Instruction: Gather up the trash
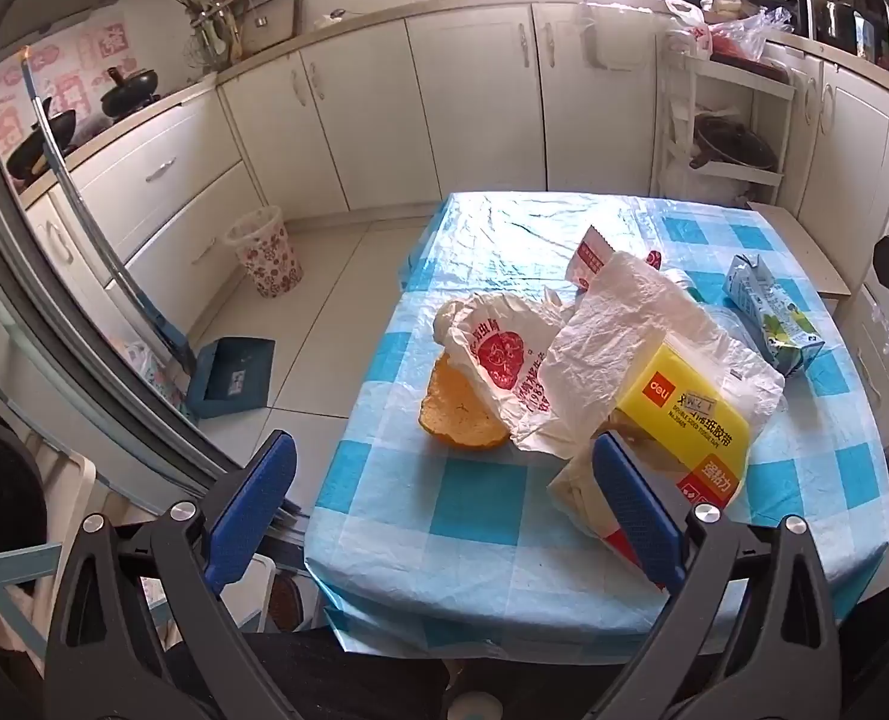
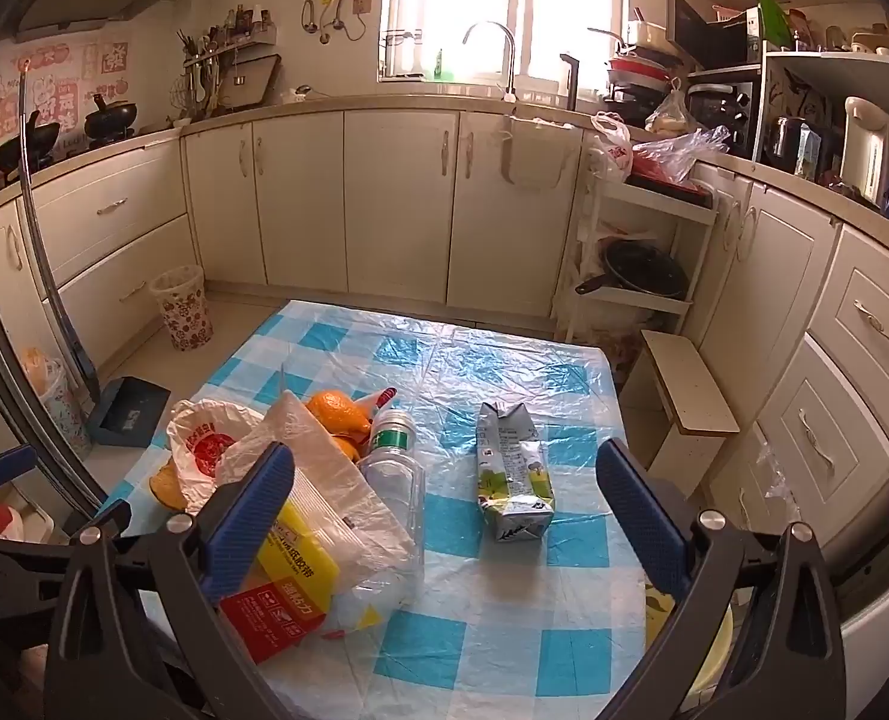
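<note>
Trash heaped on blue-checked table (image 2: 492, 360): yellow tape box (image 1: 684, 420) half hidden under crumpled white bag (image 1: 624, 324); orange peel (image 1: 459, 414) partly covered by red-printed bag (image 1: 504, 354); clear bottle (image 2: 393, 468) behind plastic; crushed carton (image 2: 513, 480) lying apart, right. Left gripper (image 1: 444, 510) and right gripper (image 2: 444, 510) both spread wide, empty, bases cut off below. Patterned bin (image 2: 183, 312) far left on floor.
</note>
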The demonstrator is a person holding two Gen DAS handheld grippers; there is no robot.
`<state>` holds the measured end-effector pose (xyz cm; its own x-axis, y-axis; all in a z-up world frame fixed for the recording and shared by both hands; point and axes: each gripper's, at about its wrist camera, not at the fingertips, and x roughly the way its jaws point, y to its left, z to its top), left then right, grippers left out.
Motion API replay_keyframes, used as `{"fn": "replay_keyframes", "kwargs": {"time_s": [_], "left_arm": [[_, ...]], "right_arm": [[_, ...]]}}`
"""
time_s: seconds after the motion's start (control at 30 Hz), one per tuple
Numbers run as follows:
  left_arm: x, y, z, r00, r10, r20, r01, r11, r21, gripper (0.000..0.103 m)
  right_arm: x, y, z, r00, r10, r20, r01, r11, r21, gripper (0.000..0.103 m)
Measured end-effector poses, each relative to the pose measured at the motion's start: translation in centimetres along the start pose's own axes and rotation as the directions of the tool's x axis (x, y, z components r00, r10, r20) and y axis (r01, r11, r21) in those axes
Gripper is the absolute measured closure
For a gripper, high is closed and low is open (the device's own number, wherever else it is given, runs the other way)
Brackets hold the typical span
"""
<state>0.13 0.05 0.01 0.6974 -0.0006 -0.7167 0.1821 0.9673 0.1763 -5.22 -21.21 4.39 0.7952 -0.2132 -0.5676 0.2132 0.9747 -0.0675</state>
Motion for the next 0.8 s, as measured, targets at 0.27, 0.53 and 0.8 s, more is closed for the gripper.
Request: {"fn": "replay_keyframes", "kwargs": {"time_s": [0.27,0.53,0.8], "left_arm": [[-1.3,1.5,0.9,0.997,0.024,0.073,-0.019,0.998,-0.065,0.008],[-1.1,1.6,0.3,0.998,-0.039,0.048,0.043,0.995,-0.087,0.008],[-2.3,1.4,0.6,0.994,-0.055,0.099,0.067,0.989,-0.13,0.008]], "right_arm": [[-0.3,1.0,-0.1,1.0,0.022,0.003,-0.022,1.0,-0.015,0.006],[0.0,2.2,-0.6,0.999,0.038,0.004,-0.038,0.999,-0.009,0.006],[-0.3,2.8,-0.2,0.998,0.047,0.029,-0.048,0.999,0.013,0.006]]}}
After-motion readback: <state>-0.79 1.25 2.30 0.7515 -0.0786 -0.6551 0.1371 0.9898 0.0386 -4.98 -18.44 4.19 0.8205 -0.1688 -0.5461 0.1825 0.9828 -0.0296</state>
